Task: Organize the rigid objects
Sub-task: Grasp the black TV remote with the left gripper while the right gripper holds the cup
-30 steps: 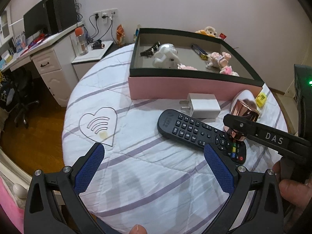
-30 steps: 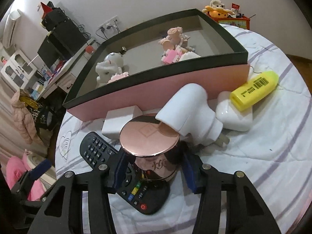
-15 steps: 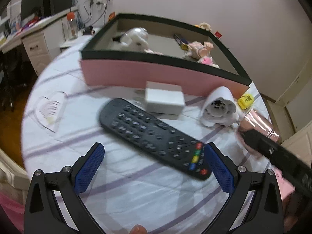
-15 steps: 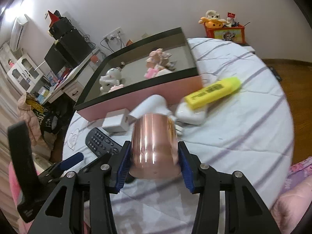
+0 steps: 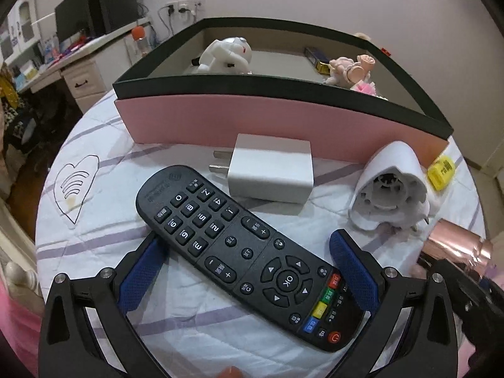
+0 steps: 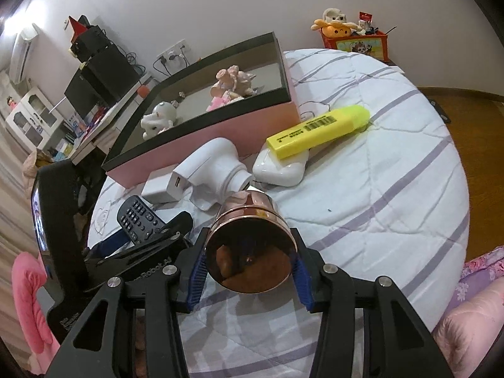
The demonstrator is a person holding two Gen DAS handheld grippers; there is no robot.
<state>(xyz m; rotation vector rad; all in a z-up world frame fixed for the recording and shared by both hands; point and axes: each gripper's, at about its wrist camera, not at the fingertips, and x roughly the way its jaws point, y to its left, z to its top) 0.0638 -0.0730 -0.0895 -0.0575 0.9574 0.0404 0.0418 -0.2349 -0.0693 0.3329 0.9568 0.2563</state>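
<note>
My right gripper [image 6: 250, 271] is shut on a shiny rose-gold jar [image 6: 250, 242], held tilted above the bedspread; the jar also shows at the right edge of the left wrist view [image 5: 456, 249]. My left gripper [image 5: 249, 267] is open, its blue pads either side of a black remote control [image 5: 245, 249] lying on the round table. The remote also shows in the right wrist view [image 6: 138, 217]. A white charger cube [image 5: 271, 170] and a white plug adapter [image 5: 390, 189] lie just beyond it. A yellow highlighter [image 6: 318, 130] rests on a white case [image 6: 280, 170].
A pink box with a dark rim [image 5: 283, 85] stands at the back of the table, holding a white figurine [image 5: 226, 55], a pink toy [image 5: 349, 67] and a small dark item. A desk with drawers [image 5: 82, 72] stands far left. The table edge drops off at right.
My left gripper moved forward and down until its pads straddle the remote. My right gripper lifted the rose-gold jar off the table and tilted it, pulling back toward the table's near edge.
</note>
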